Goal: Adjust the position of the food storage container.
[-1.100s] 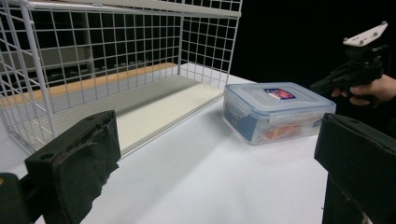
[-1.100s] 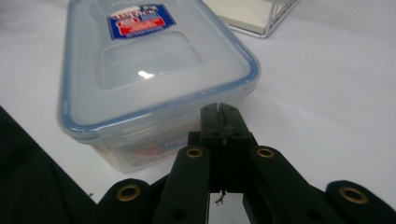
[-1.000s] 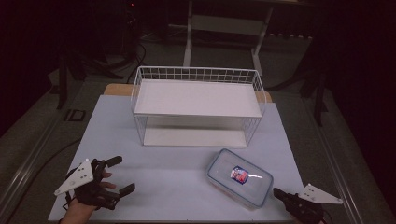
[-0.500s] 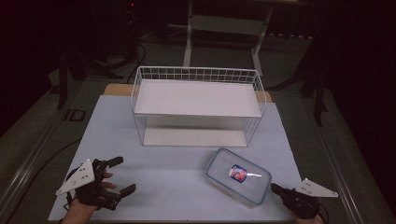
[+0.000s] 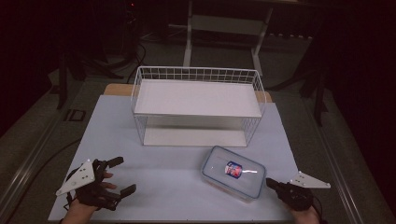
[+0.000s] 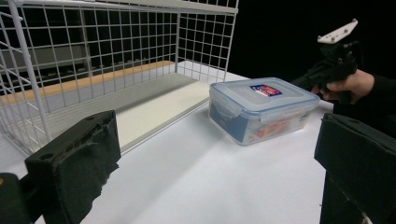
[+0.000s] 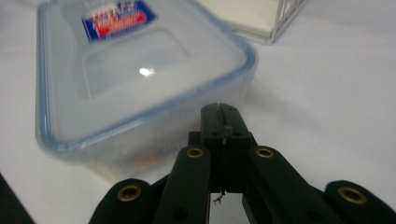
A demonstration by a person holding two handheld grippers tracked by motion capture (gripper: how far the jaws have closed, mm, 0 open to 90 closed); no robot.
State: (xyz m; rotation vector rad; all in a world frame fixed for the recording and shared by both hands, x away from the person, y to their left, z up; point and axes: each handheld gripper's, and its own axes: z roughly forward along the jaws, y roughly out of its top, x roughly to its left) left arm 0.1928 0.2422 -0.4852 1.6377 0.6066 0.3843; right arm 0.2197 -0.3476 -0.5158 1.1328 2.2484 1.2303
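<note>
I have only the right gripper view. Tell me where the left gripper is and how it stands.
Observer: The left gripper is open, at the near left of the table, well apart from the container.
Operator: Say what stands beyond the container.
Observer: A white wire rack with two shelves, both bare as far as the high view shows.
Operator: Report my own gripper against the container.
Observer: The right gripper is shut, its tip right at the container's near right corner; contact cannot be told.
Operator: Check the lid.
Observer: The lid sits on the container, with a side clip folded down in the left gripper view.
</note>
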